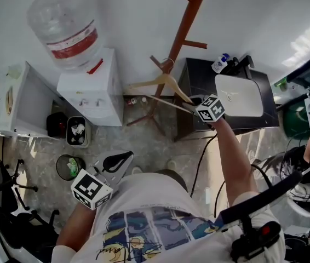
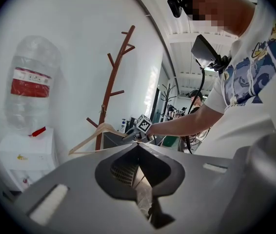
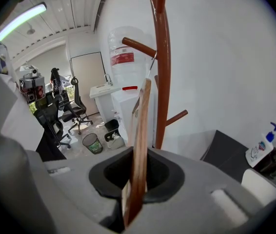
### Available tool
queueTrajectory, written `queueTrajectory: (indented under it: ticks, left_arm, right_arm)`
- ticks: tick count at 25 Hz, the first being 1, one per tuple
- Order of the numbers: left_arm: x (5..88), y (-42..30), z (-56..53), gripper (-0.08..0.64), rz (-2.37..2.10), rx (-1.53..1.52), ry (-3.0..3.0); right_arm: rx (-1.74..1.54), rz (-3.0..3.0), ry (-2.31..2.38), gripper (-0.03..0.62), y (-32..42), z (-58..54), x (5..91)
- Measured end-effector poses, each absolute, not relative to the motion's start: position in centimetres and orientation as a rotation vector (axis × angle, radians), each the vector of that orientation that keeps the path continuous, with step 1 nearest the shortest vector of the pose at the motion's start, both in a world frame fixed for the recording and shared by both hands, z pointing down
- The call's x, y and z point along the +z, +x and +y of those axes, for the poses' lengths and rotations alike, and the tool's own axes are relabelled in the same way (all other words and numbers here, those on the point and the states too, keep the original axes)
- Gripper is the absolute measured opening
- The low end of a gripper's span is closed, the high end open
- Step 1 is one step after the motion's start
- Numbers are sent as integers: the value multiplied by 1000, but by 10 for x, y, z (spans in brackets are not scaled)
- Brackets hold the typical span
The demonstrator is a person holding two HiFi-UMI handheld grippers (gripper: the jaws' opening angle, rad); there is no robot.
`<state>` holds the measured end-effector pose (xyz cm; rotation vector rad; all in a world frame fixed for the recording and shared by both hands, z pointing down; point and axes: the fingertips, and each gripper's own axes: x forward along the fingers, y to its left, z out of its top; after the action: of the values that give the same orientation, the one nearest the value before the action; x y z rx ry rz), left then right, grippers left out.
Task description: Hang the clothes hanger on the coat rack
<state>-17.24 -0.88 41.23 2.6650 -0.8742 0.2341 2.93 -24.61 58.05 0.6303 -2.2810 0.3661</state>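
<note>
Room: white wall (image 1: 133, 10) across the top of the head view, grey mottled floor (image 1: 149, 147) below it.
Far left: white sink counter (image 1: 12, 111) at the left edge, black office chair (image 1: 4, 201) in the lower left corner.
Upper left: white water dispenser (image 1: 92, 89) against the wall, with a large clear bottle (image 1: 64, 23) upturned on it.
Below the dispenser: waste bins (image 1: 77, 131) on the floor, two by the counter and a round one nearer the chair.
Left gripper (image 1: 123, 158): lower left of centre, close to the white printed shirt (image 1: 160, 201), aimed across the room toward the rack and dipped only slightly; closed tip to tip, nothing between.
Left forearm (image 1: 75, 223): bent and tucked in at the bottom edge.
Coat rack (image 1: 183, 34): top centre, a reddish-brown wooden pole with upturned pegs, standing against the wall just beside the black table (image 1: 264, 86).
Clothes hanger (image 1: 163, 82): pale wood, centre of the head view, just in front of the pole; metal hook right at a low peg, unclear whether resting on it.
Right gripper (image 1: 190, 99): right of centre, tilted downward toward the rack; clamped on the hanger's right-hand end, with the wood edge-on between the jaws in the right gripper view.
Right forearm (image 1: 234, 152): bare, stretched from the lower right up to the gripper.
Upper right: a white rectangular panel (image 1: 240, 95) on the black table, a soap pump bottle (image 1: 219, 63) at its far edge.
</note>
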Motion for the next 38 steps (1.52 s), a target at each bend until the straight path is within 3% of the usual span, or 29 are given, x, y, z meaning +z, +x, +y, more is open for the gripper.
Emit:
queueTrajectory:
  ticks: [15, 38]
  left_arm:
    - [417, -179, -11, 3, -877, 252, 2649]
    - [419, -177, -13, 3, -805, 247, 2669]
  right_arm:
    - [289, -2265, 718, 46, 24, -261, 599]
    - [333, -2226, 863, 123, 52, -251, 607]
